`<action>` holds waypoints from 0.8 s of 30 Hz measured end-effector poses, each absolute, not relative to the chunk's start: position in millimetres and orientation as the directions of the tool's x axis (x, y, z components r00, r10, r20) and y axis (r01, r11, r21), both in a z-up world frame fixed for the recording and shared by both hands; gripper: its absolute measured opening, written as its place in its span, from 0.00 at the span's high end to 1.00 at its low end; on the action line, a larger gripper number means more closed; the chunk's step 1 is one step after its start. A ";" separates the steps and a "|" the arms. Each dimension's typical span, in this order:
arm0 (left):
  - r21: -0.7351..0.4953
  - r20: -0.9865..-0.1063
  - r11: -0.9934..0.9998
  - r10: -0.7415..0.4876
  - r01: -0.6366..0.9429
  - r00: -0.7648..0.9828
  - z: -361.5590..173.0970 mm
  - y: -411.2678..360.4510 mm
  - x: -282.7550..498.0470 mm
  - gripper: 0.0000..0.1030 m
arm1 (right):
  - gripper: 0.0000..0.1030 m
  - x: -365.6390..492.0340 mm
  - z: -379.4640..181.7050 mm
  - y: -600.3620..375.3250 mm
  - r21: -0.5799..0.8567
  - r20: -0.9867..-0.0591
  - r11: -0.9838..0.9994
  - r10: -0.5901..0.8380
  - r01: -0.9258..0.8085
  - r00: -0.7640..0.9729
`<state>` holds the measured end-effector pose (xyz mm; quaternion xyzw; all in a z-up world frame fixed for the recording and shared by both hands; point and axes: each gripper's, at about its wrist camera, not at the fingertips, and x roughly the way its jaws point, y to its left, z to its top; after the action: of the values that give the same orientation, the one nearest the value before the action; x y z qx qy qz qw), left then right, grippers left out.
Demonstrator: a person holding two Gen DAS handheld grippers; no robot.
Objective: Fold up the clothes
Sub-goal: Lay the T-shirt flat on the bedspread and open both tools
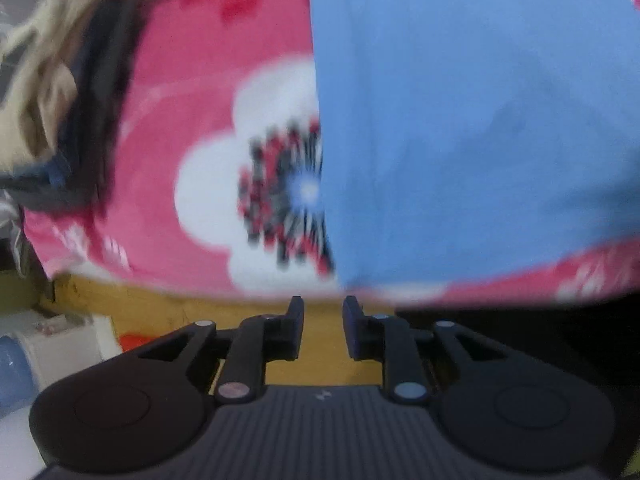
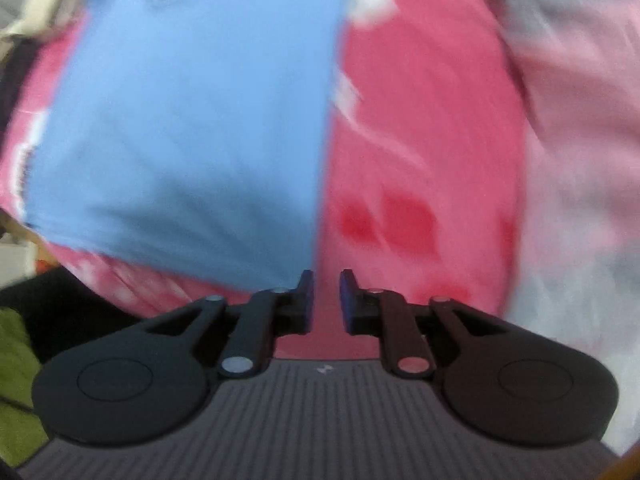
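Note:
A light blue garment (image 1: 472,120) lies flat on a pink flowered blanket (image 1: 192,92), with straight side edges and a dark print near its far end. In the left wrist view my left gripper (image 1: 323,304) hovers just off the garment's near left corner, its jaws a little apart with nothing between them. The same blue garment (image 2: 192,112) fills the left half of the right wrist view. My right gripper (image 2: 326,278) hangs by its near right corner, open, with only the pink blanket (image 2: 420,140) showing in the gap. Both views are blurred by motion.
A heap of beige and dark clothes (image 1: 68,92) lies at the blanket's far left. A yellow-brown bed edge (image 1: 168,312) runs below the blanket. Pale pink and grey bedding (image 2: 576,140) lies at the right. A green cloth (image 2: 16,380) shows at the lower left.

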<state>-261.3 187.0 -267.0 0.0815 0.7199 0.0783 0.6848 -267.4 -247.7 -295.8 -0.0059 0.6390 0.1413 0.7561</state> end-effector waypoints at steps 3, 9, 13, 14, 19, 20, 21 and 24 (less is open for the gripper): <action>0.189 -0.982 0.982 0.189 0.009 0.012 -267.3 158.9 -249.3 0.73 | 0.70 -240.0 -303.1 -208.9 0.169 -0.950 0.927 0.244 -0.336 0.196; 0.156 -0.983 0.987 0.158 0.033 -0.088 -336.5 119.2 -262.1 0.66 | 0.55 -218.5 -357.4 -162.3 0.114 -0.981 0.918 0.165 -0.381 0.103; 0.160 -0.947 0.987 0.163 0.034 -0.278 -374.1 135.3 -303.6 0.67 | 0.51 -247.6 -360.5 -169.4 0.100 -0.989 0.924 0.133 -0.368 0.068; 0.152 -0.940 0.988 0.157 0.039 -0.302 -375.7 141.1 -314.9 0.67 | 0.51 -253.0 -359.9 -171.4 0.094 -0.994 0.928 0.109 -0.360 0.020; 0.112 -0.965 0.993 0.098 -0.042 -0.245 -339.9 188.6 -323.5 0.66 | 0.53 -264.0 -349.2 -174.4 0.032 -0.995 0.950 0.001 -0.312 -0.099; 0.099 -0.972 0.992 0.080 -0.078 -0.219 -331.0 202.1 -317.7 0.65 | 0.54 -259.1 -343.1 -169.7 0.017 -0.997 0.952 -0.008 -0.304 -0.081; 0.093 -0.980 0.990 0.071 -0.109 -0.185 -322.9 216.3 -307.3 0.65 | 0.55 -253.5 -336.5 -164.1 0.005 -0.998 0.955 -0.013 -0.296 -0.059; 0.083 -0.994 0.984 0.071 -0.160 -0.078 -306.7 250.6 -268.0 0.65 | 0.58 -222.3 -310.9 -130.4 0.017 -0.998 0.961 0.033 -0.276 0.053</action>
<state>-268.0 250.6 -306.7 -0.0304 0.7293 0.0851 0.6782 -222.3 -130.4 -310.9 -0.0894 0.6798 0.1071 0.7200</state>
